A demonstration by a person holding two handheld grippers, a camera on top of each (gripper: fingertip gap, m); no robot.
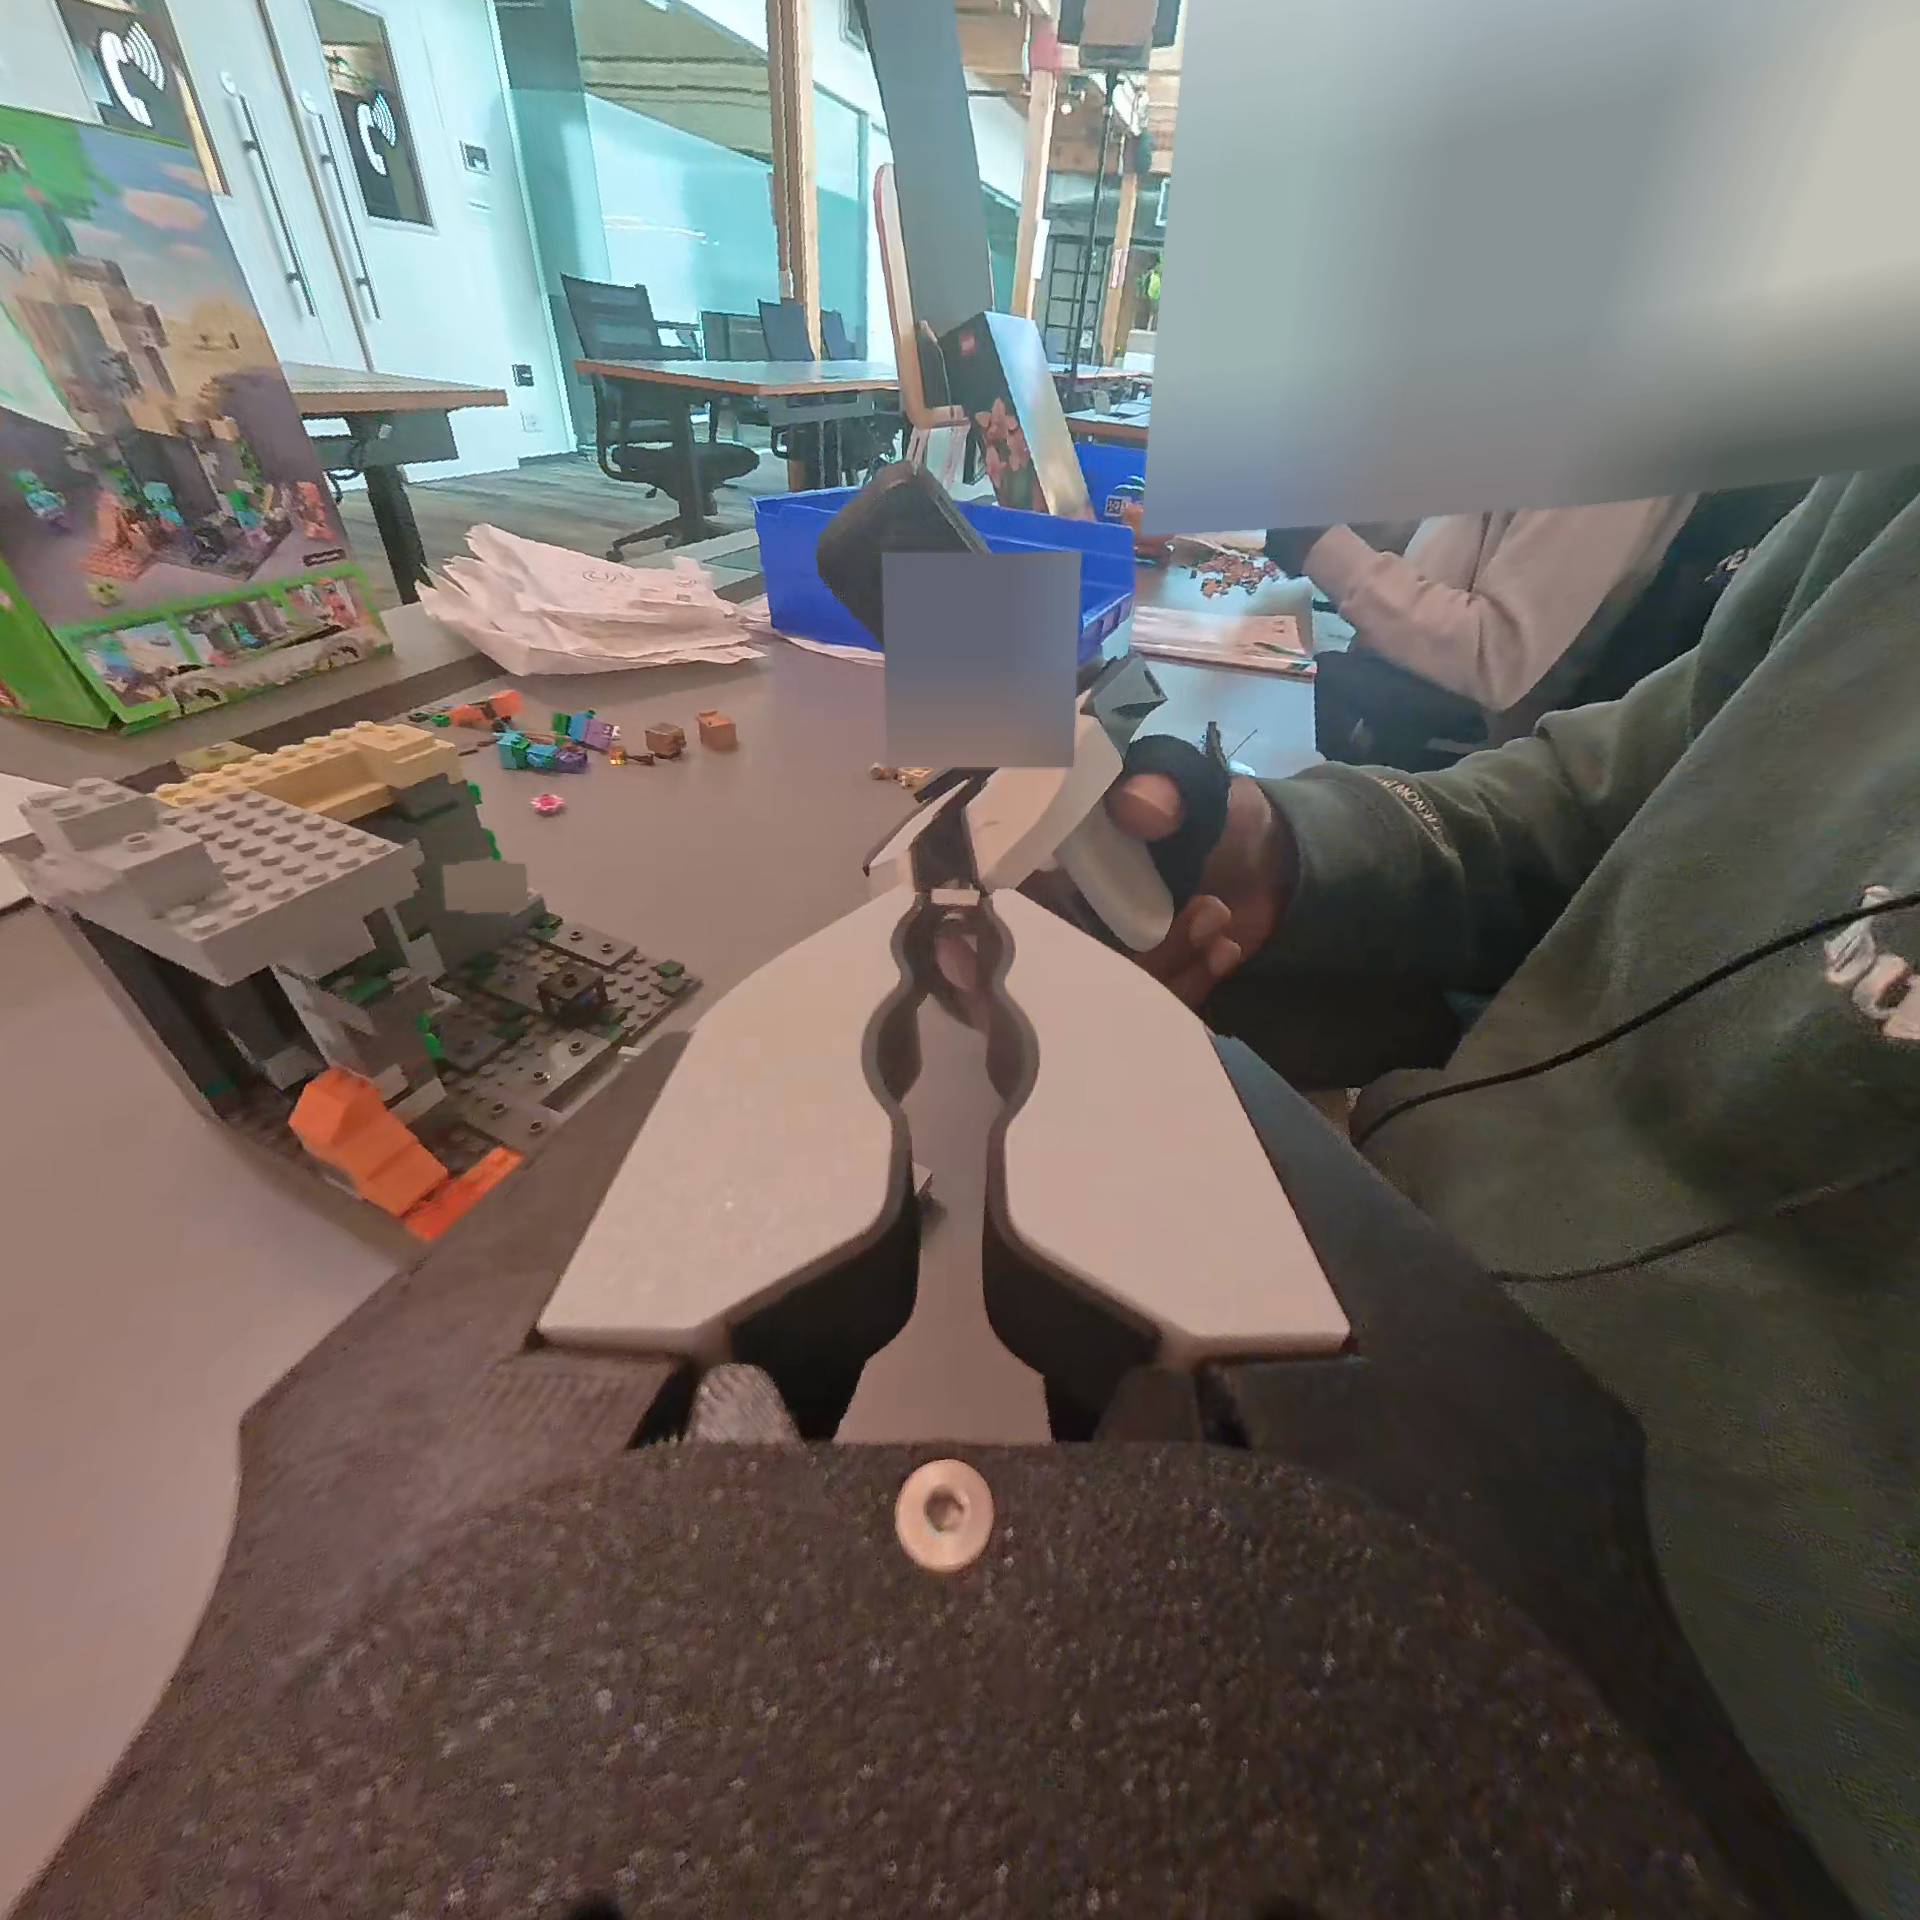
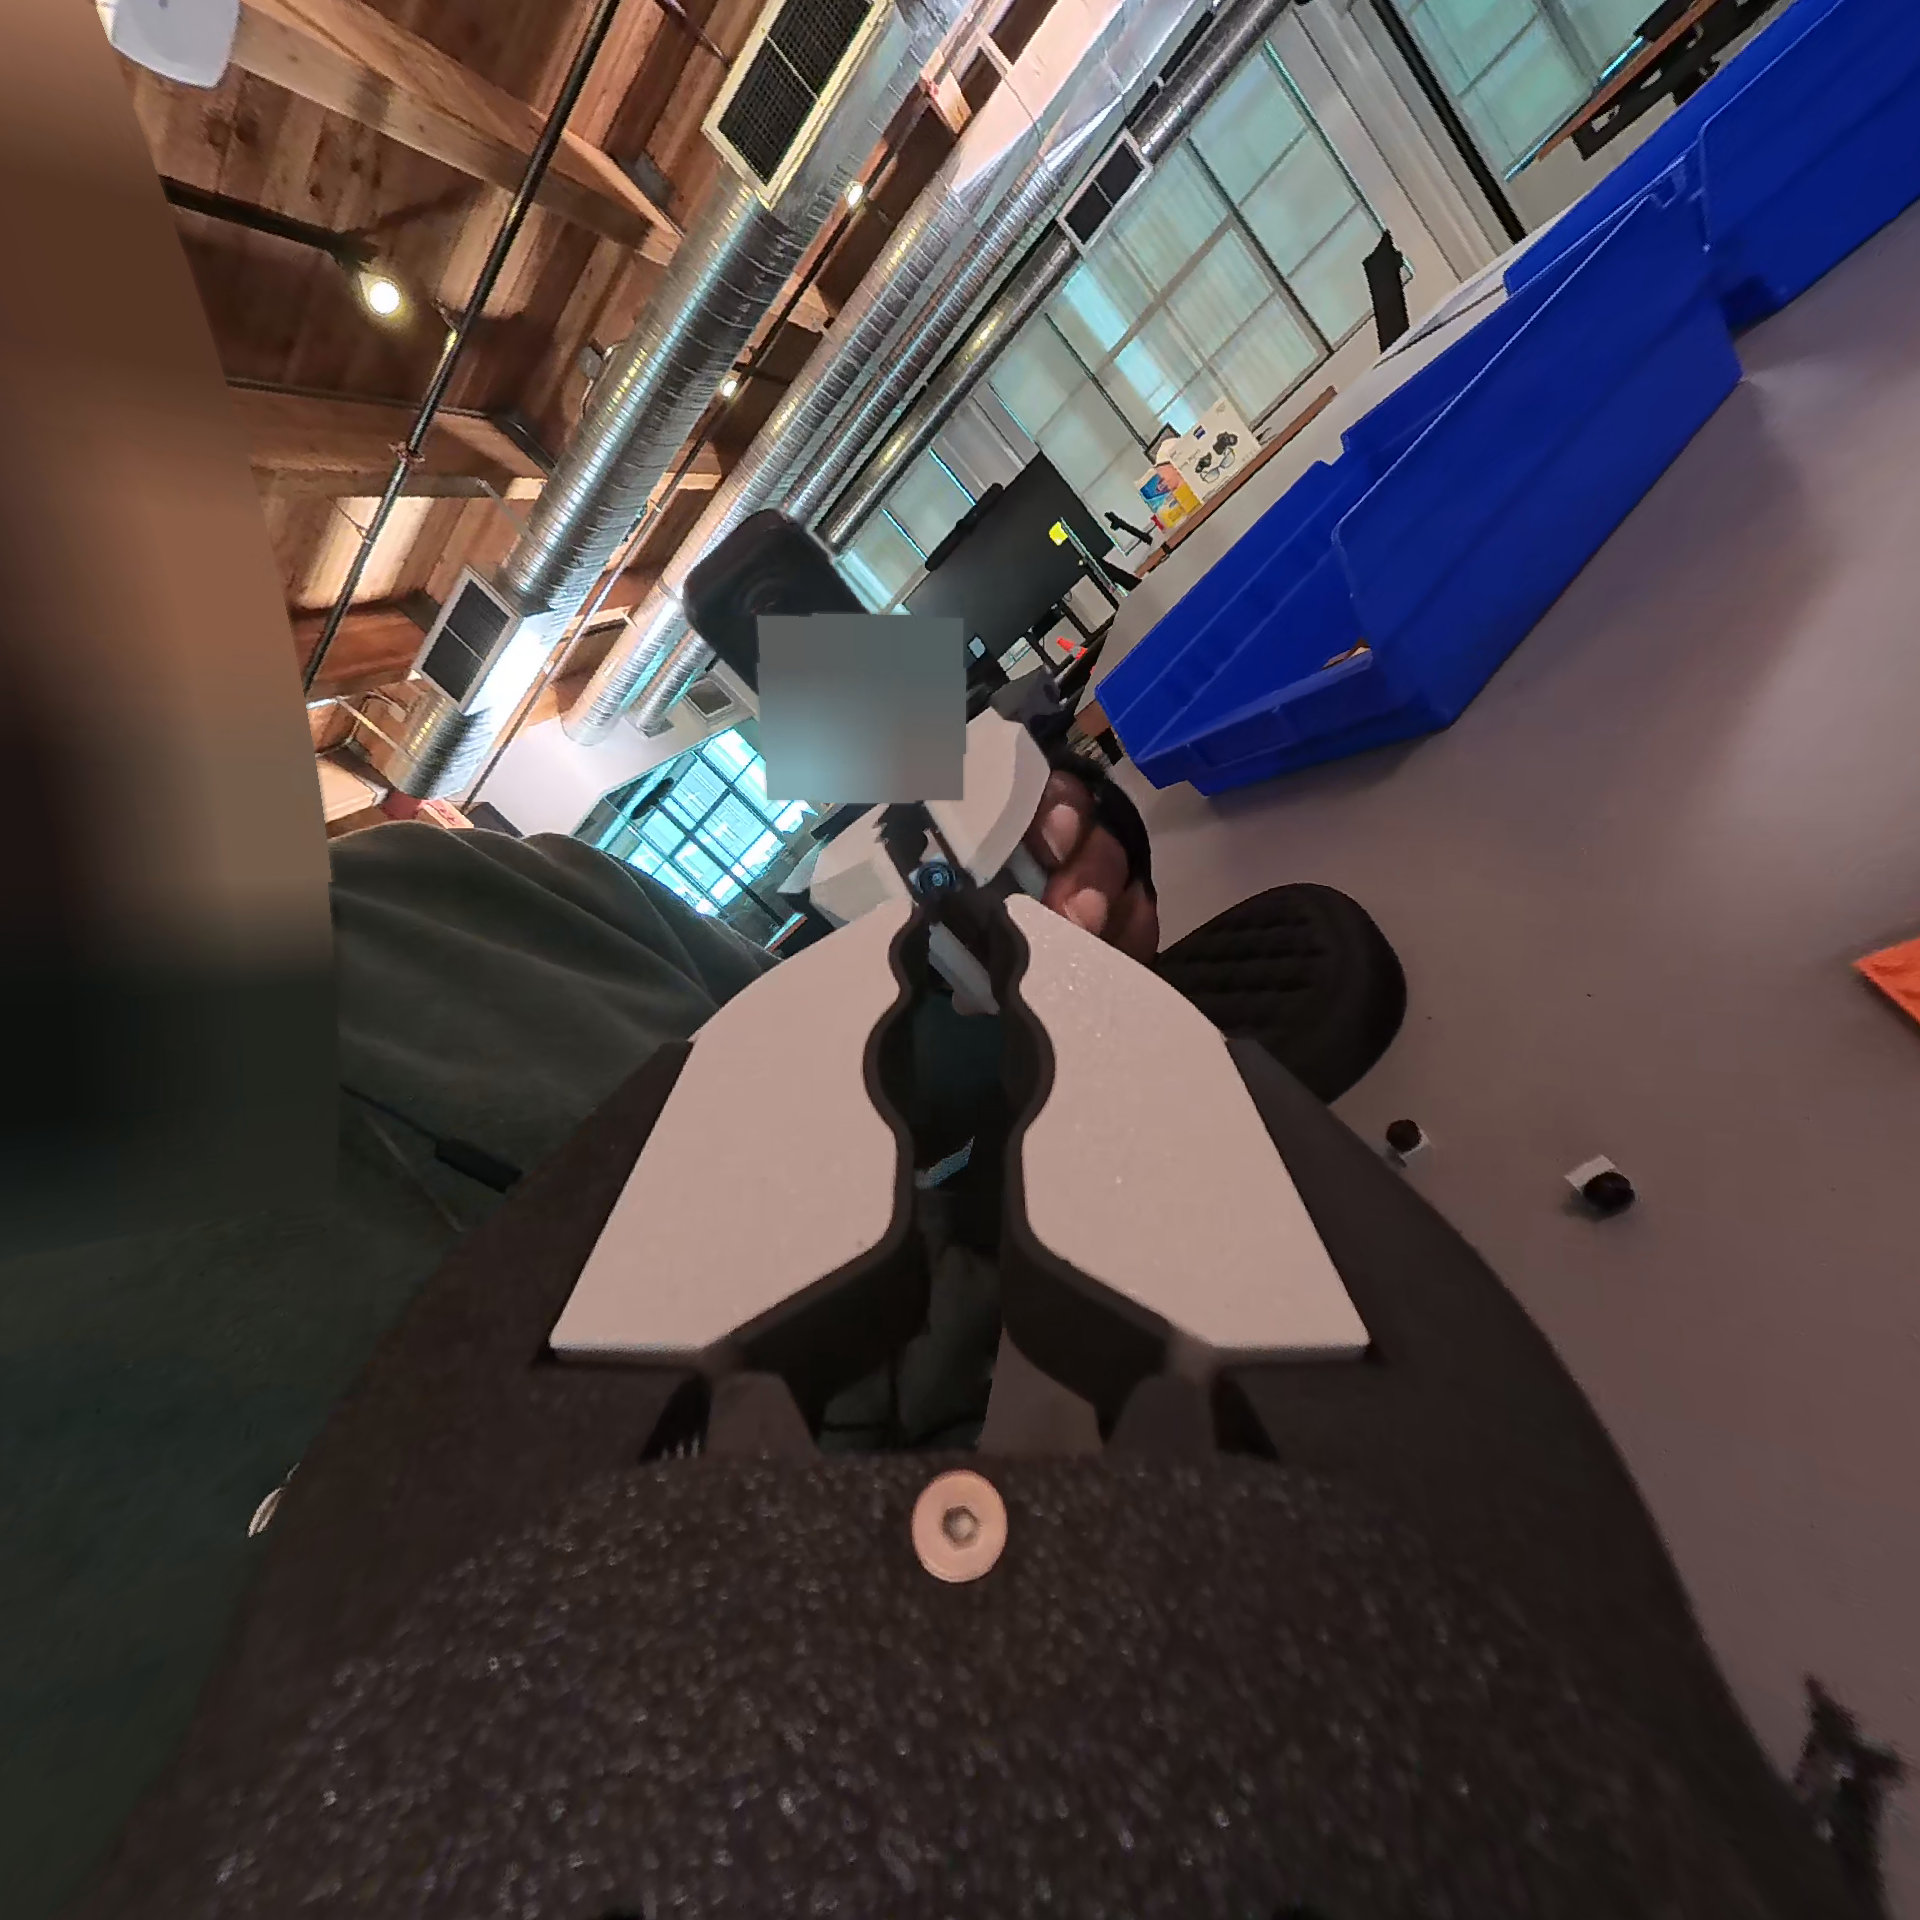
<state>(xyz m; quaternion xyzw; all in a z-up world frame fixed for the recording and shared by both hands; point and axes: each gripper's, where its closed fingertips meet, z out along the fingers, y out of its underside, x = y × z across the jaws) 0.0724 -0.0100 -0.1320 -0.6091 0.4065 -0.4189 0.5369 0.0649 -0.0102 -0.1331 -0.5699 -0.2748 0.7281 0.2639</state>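
1. The two hand-held claws meet nose to nose above the smooth grey table (image 1: 748, 873). It looks as if they are raised off the surface so that both tips can work on one spot.
2. The left gripper (image 1: 951, 916) has its pale fingers drawn nearly together at the tips. A tiny dark-and-pale piece (image 1: 951, 896) sits right at that gap. I cannot tell whether the tips actually pinch it or only touch it.
3. The right gripper (image 2: 956, 920) is likewise narrowed to a slit, with the other claw's tip lying in front of it. Whether it is clamped on anything I cannot tell.
4. A right hand in a black fingerless glove (image 1: 1195, 862) wraps the right claw's white handle, probably to keep its aim steady.
5. The half-built grey, tan and orange toy-brick model (image 1: 312, 935) stands on the table to the left of the tips, well apart from them but within reach.
6. Behind it, small loose coloured bricks (image 1: 551, 743) are scattered near the tall green printed cardboard box (image 1: 156, 468), which stands upright like a picture to consult.
7. Crumpled white paper bags (image 1: 592, 613) lie heaped beside a blue plastic bin (image 1: 800, 582), pushed to the far side.
8. Two small dark bits (image 2: 1600, 1187) lie on the table off to the right.
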